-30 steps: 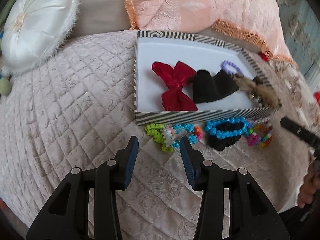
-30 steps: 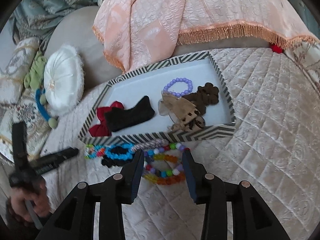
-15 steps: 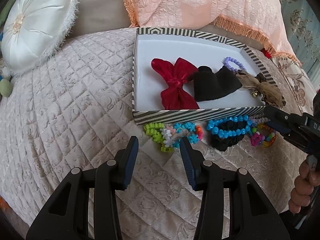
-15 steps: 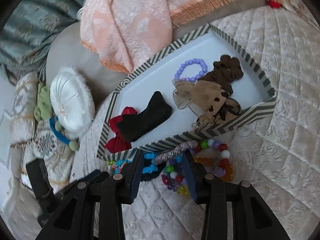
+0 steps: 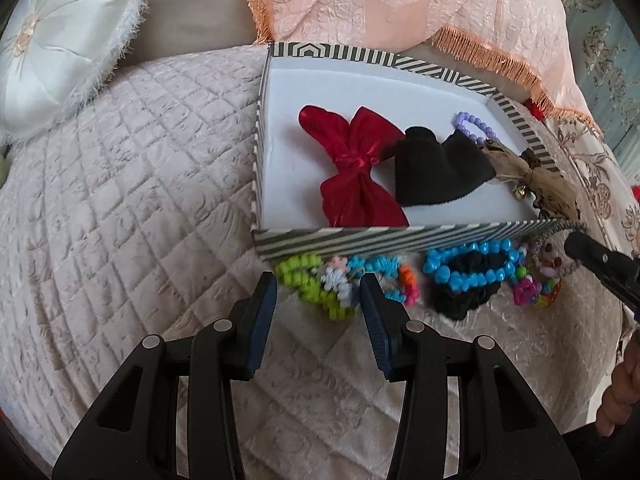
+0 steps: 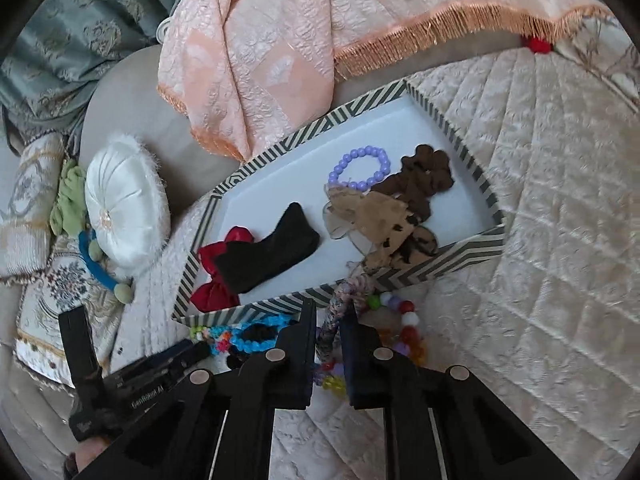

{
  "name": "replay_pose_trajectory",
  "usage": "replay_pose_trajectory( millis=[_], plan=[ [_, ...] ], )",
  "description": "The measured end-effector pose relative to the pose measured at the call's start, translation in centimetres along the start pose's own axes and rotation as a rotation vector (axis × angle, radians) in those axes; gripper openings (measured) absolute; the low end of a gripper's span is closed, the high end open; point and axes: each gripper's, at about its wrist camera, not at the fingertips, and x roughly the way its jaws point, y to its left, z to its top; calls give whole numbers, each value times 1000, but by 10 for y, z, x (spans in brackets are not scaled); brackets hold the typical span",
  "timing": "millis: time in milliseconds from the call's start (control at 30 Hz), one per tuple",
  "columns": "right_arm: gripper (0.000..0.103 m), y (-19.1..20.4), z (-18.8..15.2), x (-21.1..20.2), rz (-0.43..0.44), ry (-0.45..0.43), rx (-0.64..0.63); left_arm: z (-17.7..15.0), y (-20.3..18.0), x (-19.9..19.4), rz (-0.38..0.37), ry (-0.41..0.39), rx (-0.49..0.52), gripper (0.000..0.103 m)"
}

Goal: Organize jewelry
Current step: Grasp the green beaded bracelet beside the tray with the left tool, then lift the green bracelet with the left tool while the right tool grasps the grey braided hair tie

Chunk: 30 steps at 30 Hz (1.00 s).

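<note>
The right gripper [image 6: 327, 332] is pinching a pink-grey braided cord bracelet [image 6: 334, 326] just in front of the striped white-floored cardboard box [image 6: 436, 268], its loop leaning on the box's front wall. The left gripper [image 5: 318, 294] is hovering spread wide over the green-and-white beaded bracelet [image 5: 316, 284], also before that wall.

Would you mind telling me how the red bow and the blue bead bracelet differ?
The red bow lies inside the striped box; the blue bead bracelet lies outside it on the quilt. The bow is smooth, shiny fabric; the bracelet is a ring of faceted beads, draped over a black scrunchie. Neither is gripped.
</note>
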Motion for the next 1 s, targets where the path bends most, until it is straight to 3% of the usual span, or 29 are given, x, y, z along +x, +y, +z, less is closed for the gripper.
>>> replay_pose_trajectory(
  millis=[67,200,300,433,700,1000],
  plan=[
    [11,1,-1,0,1,10,-12,0,0,2,4,-6,-6,42],
    [11,4,-2,0,-1,12,-32,-2,-5,0,-12,6,25,12],
    [11,9,-2,-2,1,7,-47,-9,-16,-11,-1,-9,87,11],
    [11,13,-1,-9,-5,-6,-68,-15,-25,-42,-53,-81,137,11],
    [11,35,-13,-40,-53,-56,-199,-21,-18,-82,-171,-154,91,11],
    [11,32,-16,-59,-28,-90,-194,-18,-28,-95,-145,-220,117,11]
  ],
)
